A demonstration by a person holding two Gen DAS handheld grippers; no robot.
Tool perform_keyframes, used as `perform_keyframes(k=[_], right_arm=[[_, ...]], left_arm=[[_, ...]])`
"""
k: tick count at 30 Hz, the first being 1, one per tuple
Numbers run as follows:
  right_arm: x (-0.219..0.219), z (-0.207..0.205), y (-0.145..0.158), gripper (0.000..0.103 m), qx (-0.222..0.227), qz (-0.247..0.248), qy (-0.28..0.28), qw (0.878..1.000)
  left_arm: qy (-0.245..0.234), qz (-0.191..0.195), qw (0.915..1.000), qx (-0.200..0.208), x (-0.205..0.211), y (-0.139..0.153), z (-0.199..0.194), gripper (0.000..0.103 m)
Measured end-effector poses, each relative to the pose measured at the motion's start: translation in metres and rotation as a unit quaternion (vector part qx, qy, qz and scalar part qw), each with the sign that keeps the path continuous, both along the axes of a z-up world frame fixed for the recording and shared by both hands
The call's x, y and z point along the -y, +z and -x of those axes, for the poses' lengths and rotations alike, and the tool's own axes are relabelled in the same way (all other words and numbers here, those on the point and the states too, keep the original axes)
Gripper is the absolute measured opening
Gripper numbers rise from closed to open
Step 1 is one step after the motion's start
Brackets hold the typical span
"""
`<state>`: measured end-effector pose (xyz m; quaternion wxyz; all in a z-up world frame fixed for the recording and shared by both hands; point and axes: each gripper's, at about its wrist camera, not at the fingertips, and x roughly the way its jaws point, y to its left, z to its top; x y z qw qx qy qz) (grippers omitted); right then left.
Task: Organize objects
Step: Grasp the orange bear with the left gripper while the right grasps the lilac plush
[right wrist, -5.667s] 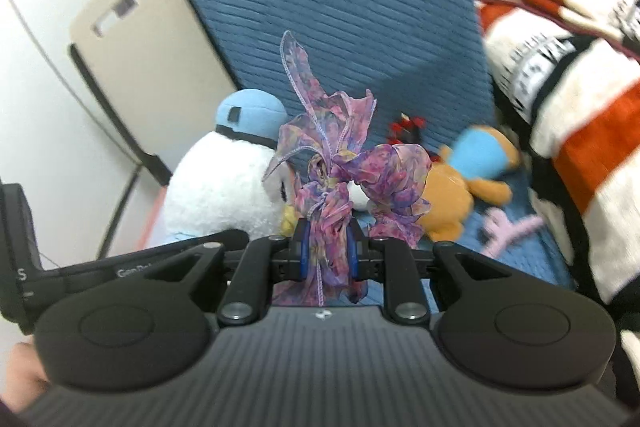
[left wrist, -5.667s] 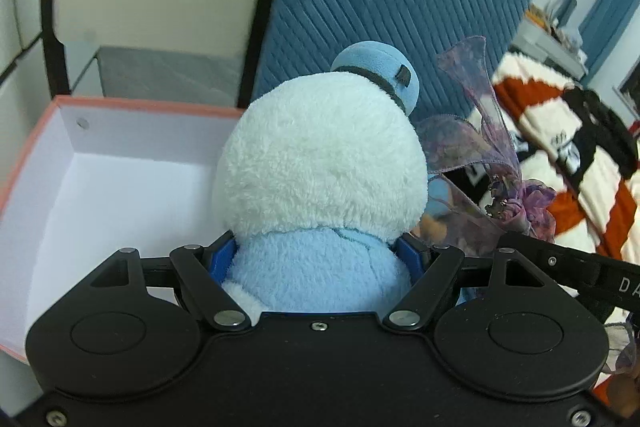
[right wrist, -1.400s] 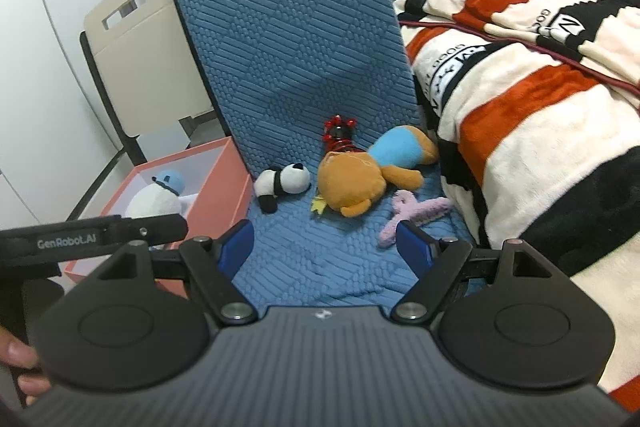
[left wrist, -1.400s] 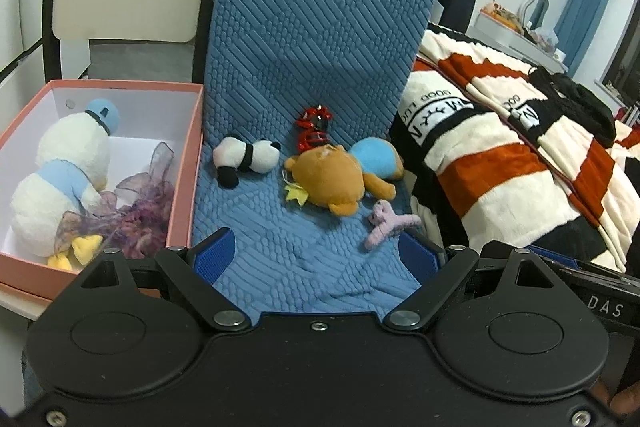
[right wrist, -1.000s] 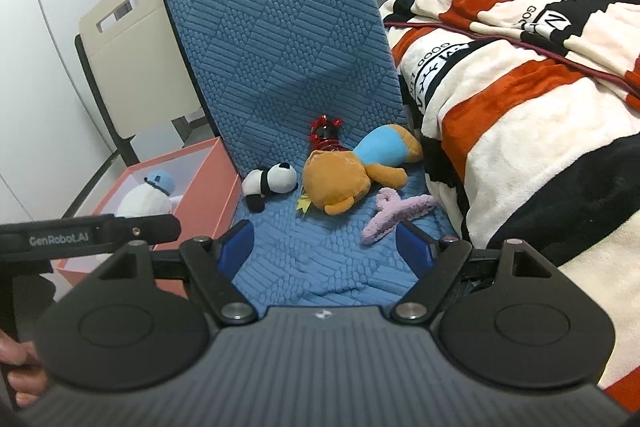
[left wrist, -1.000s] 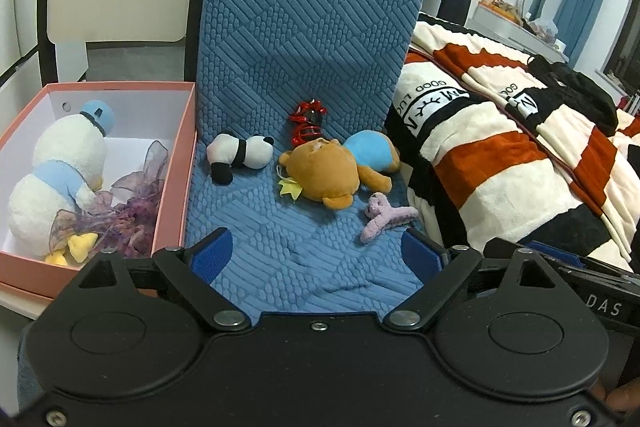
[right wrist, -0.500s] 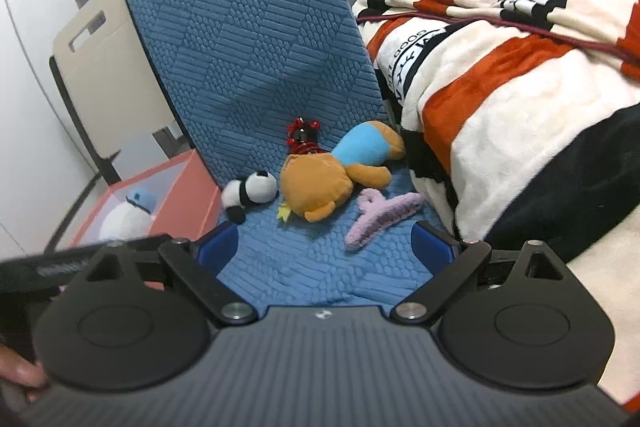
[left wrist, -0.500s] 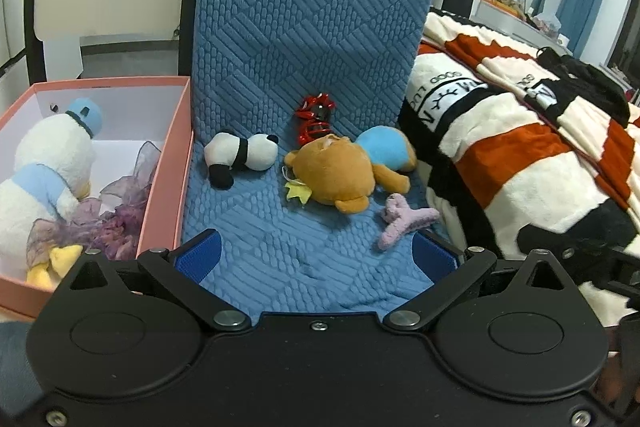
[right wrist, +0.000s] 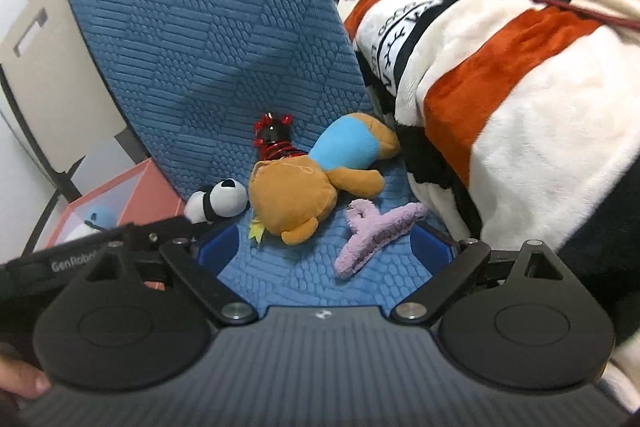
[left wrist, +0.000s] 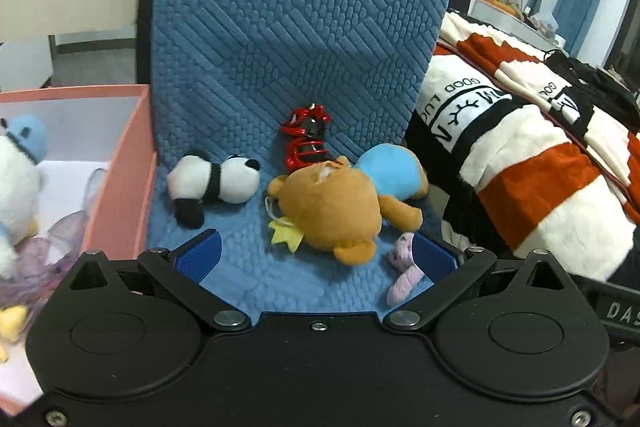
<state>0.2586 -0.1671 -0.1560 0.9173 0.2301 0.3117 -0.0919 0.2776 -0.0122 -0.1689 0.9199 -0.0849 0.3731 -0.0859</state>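
Note:
On the blue quilted seat (left wrist: 288, 279) lie a panda plush (left wrist: 212, 183), an orange bear plush in a blue shirt (left wrist: 340, 205), a red and black toy (left wrist: 306, 141) and a purple hair claw (left wrist: 402, 275). My left gripper (left wrist: 316, 257) is open and empty, just short of the bear. My right gripper (right wrist: 326, 247) is open and empty, with the purple hair claw (right wrist: 378, 231) between its fingers' line. The bear (right wrist: 298, 197) and panda (right wrist: 218, 205) lie beyond it. A pink box (left wrist: 120, 163) at left holds a white duck plush (left wrist: 16, 175) and a purple ribbon bow (left wrist: 60, 247).
A striped red, white and black blanket (left wrist: 532, 171) lies on the bed right of the seat, also in the right wrist view (right wrist: 520, 87). A beige chair back (right wrist: 44, 59) stands behind the pink box. The seat's blue backrest (left wrist: 304, 27) rises behind the toys.
Both grippers let go of the duck and the ribbon bow into the pink box, pulled back, and have now moved closer to the toys on the seat.

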Motion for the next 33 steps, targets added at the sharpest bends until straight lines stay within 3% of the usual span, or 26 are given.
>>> perform_keyframes(k=[4,7,9,18,22,29,33], right_arm=[[0.008,-0.024,-0.018,0.092,-0.022,-0.027,-0.012,0.999],[0.013,-0.041,-0.031,0.078,-0.043,-0.041,-0.023,0.998],[0.019,-0.049,-0.038,0.078,-0.055,-0.048,-0.031,0.997],[0.031,-0.081,-0.067,0.074,-0.115,-0.056,-0.036,0.991],[0.03,-0.09,-0.075,0.074,-0.13,-0.05,-0.026,0.99],[0.031,-0.101,-0.086,0.064,-0.148,-0.071,-0.02,0.986],[0.03,-0.106,-0.091,0.062,-0.156,-0.077,-0.024,0.984]], left_arm=[[-0.005,-0.001,0.9998,-0.021,0.01,-0.012,-0.031,0.099],[-0.005,0.006,0.9988,-0.047,0.012,-0.017,-0.057,0.098],[-0.005,0.017,0.9985,-0.051,0.013,-0.019,-0.072,0.099],[-0.019,-0.01,0.9965,-0.081,0.035,-0.044,-0.139,0.099],[-0.02,-0.03,0.9952,-0.091,0.045,-0.058,-0.16,0.099],[-0.033,-0.061,0.9906,-0.118,0.058,-0.079,-0.179,0.099],[-0.041,-0.055,0.9901,-0.122,0.06,-0.085,-0.184,0.099]])
